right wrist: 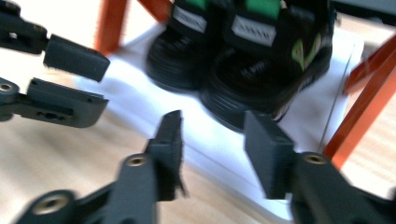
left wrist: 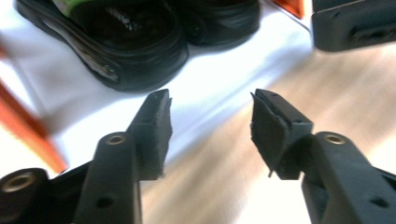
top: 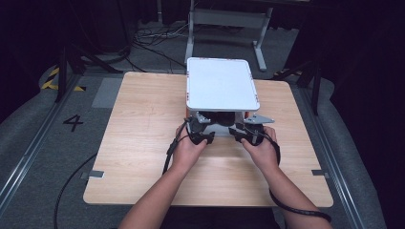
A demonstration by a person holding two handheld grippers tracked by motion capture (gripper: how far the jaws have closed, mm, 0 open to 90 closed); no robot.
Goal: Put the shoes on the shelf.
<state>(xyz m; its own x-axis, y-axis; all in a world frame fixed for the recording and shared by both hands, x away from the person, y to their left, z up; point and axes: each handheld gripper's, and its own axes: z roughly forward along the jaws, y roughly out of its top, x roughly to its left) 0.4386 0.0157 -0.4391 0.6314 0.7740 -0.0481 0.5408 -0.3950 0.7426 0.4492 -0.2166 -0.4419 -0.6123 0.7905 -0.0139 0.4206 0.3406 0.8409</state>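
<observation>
A white two-level rack [top: 219,83] with orange legs [right wrist: 359,116] stands on the wooden table [top: 143,124]. A pair of black shoes [right wrist: 252,60] with green and white tags sits side by side on its white lower shelf [left wrist: 224,79], under the top board. My left gripper [top: 197,123] is at the rack's front edge; its jaws [left wrist: 210,121] are open with nothing between them, pointing at the nearer shoe [left wrist: 135,42]. My right gripper [top: 248,126] is beside it, and it [right wrist: 215,140] is open and empty just short of the shelf's edge.
The left gripper's jaws [right wrist: 65,79] show at the left of the right gripper view, close to an orange leg [right wrist: 109,23]. Bare wood lies to both sides of the rack. Beyond the table are grey floor, cables and a metal stand [top: 224,19].
</observation>
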